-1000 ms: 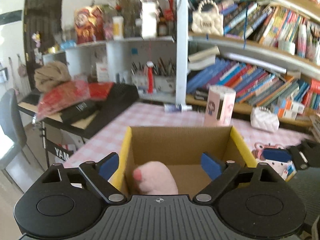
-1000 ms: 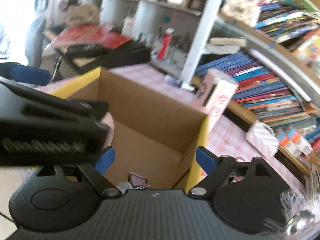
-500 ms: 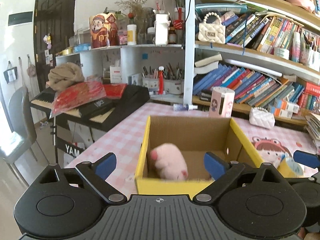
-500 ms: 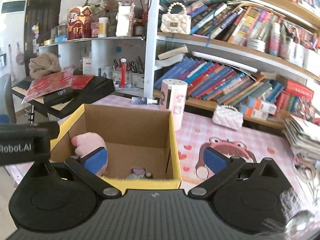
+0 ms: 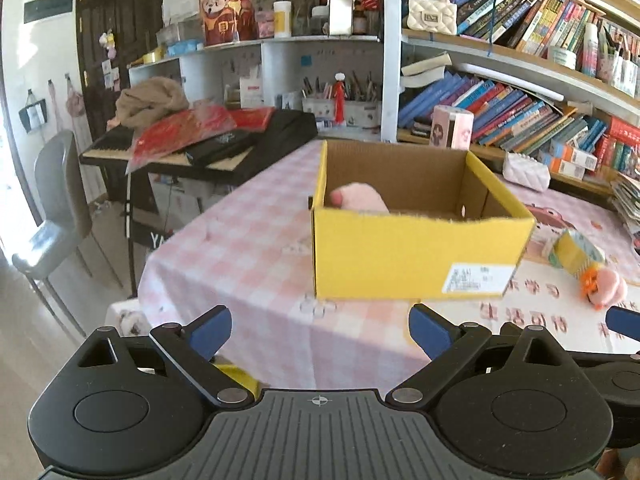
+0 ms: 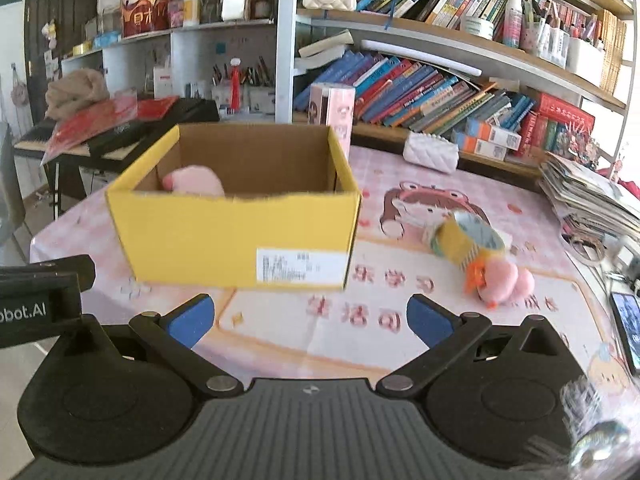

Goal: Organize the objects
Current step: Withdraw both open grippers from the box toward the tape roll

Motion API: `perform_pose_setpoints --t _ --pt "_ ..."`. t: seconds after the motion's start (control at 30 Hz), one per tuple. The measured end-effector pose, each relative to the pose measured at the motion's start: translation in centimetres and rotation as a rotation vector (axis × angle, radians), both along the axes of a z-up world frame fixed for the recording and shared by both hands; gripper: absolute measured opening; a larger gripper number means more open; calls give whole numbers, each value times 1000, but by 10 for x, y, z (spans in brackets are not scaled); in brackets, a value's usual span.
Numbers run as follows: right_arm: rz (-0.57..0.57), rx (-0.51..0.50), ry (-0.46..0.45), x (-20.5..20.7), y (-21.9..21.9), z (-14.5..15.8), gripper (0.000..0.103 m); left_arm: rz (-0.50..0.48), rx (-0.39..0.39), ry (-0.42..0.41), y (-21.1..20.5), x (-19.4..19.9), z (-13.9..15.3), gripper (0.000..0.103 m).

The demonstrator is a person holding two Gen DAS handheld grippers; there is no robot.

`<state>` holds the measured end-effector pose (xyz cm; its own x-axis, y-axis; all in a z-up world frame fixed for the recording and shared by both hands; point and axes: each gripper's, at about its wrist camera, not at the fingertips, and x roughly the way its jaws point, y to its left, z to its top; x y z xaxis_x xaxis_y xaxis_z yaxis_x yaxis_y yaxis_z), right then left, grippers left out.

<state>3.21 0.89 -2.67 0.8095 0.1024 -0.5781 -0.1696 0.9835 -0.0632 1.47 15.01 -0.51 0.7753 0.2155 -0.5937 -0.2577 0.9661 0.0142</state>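
Both hand-held grippers clear of the yellow cardboard box (image 6: 236, 236), left hand-held gripper (image 5: 320, 330) and right hand-held gripper (image 6: 310, 318) alike spread wide, pads bare, grasping nothing. Box parked on the pink checked table (image 6: 400, 320) toward its left edge, mouth up, ready for drop-ins. Pink plush toy (image 6: 196, 180) already tucked inside against the left wall, only its top showing over the rim. Yellow tape roll (image 6: 466, 242) and small pink plush with orange trim (image 6: 504, 282) waiting just right of the box, touching each other. Box floor hidden; label print too blurred to read.
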Motion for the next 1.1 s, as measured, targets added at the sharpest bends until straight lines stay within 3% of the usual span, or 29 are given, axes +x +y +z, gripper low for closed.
perform_pose_setpoints --t 0.5,1.1 --pt "-139 -15 40 -57 -45 -17 103 -152 -26 37 -36 -33 -18 98" --pt "-357 -20 56 -57 -118 -17 103 -362 -39 46 -106 -1 -18 98"
